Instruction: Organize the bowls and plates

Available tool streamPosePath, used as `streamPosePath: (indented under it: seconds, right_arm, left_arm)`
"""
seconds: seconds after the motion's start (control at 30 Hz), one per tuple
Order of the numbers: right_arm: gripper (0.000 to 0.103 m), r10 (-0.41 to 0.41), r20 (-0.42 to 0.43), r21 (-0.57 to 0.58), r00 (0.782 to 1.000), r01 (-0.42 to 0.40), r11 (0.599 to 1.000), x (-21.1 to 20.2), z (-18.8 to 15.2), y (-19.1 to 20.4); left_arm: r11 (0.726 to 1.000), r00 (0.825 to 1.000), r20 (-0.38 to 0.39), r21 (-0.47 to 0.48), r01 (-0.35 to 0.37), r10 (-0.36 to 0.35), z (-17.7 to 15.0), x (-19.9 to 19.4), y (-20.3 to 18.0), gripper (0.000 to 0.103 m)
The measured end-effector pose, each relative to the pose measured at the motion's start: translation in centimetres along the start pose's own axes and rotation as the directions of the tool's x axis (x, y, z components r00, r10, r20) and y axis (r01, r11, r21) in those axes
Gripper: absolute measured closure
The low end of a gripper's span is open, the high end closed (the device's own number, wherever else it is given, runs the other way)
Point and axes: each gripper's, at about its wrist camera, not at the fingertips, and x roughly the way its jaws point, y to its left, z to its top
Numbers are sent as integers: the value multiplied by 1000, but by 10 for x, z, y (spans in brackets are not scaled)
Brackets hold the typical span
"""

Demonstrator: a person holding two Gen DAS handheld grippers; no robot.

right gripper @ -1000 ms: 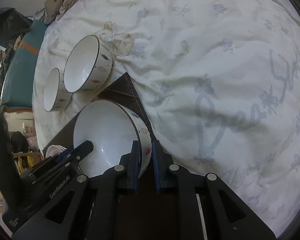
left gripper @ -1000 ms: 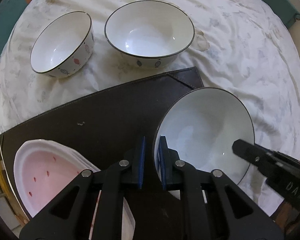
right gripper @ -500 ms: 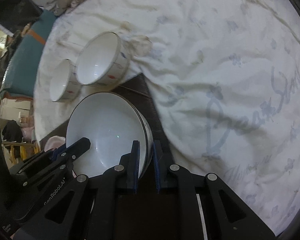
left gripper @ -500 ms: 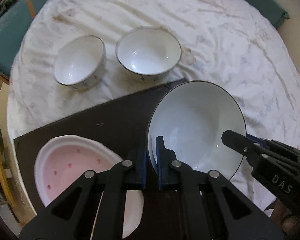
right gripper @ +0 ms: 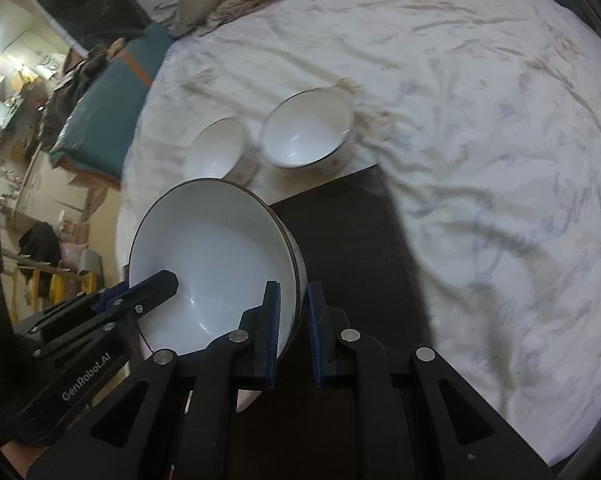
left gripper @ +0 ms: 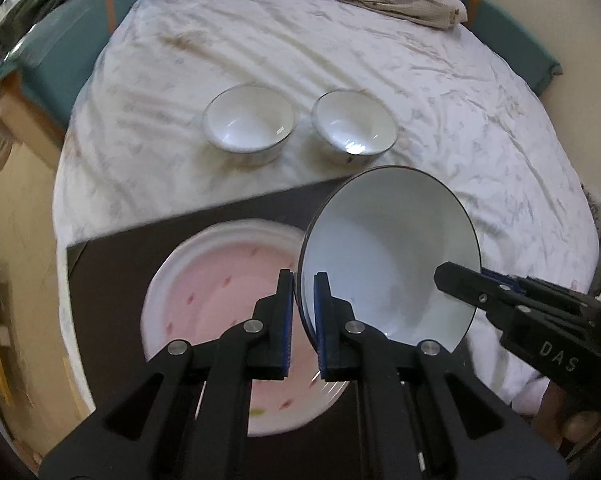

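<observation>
You have the large bowl [left gripper: 388, 256] clamped by both tools: your left gripper [left gripper: 303, 312] pinches its near-left rim, one pad inside and one outside, and your right gripper [right gripper: 291, 320] bites the opposite rim the same way. The bowl hangs between them, tilted, its mouth turned toward the left wrist camera, clear of the surface.

Directly under and to the left of it, in the left wrist view, lies the pink plate [left gripper: 220, 304] on the dark mat [left gripper: 132, 256]. Part of the bowl overlaps the plate's right edge, so a drop here would likely land half on the plate, half on the mat.

Farther off, on the white sheet [left gripper: 460, 120] just past the mat's far edge, two smaller bowls stand upright side by side: the left small bowl [left gripper: 249, 124] and the right small bowl [left gripper: 354, 127]. They sit straight ahead of the held bowl and slightly left. My guess is neither hand is clearly nearer; you carry forward together.
</observation>
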Motion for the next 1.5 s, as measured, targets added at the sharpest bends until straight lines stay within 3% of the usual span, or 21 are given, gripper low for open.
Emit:
streamPosePath:
  seconds: [0.27,0.47,0.57,0.7,1.23,1.5]
  right_arm:
    - [86,35,-28,-107,999,-38,994,12,-46,64]
    - [86,36,-65,-138,997,-45,989,30,-70,85]
    - [86,-1,-73,-172,997,-11,985,41,-73,89]
    - [86,-54,-1,-264,999,52,963,42,-73,102]
    - [86,-34,-162,-147,986,10,989,88,-68,71]
    - [86,-7,-158,-106,987,-10,994,90,-63,71]
  left_arm:
    - [998,998,-44,-57,37,-39,-48,-12,62,95]
    - [995,997,-49,-77,61,-65,-52,2,82,95]
    - [998,999,-30,-52,39,-41,-50,9,79,95]
    - [997,998,-46,-65,43,-46,-49,16,83,95]
    - [995,993,-111,-92,32,-42,-49,42,86,95]
    - [992,992,-121,-121,26,-41,-45,49,94,95]
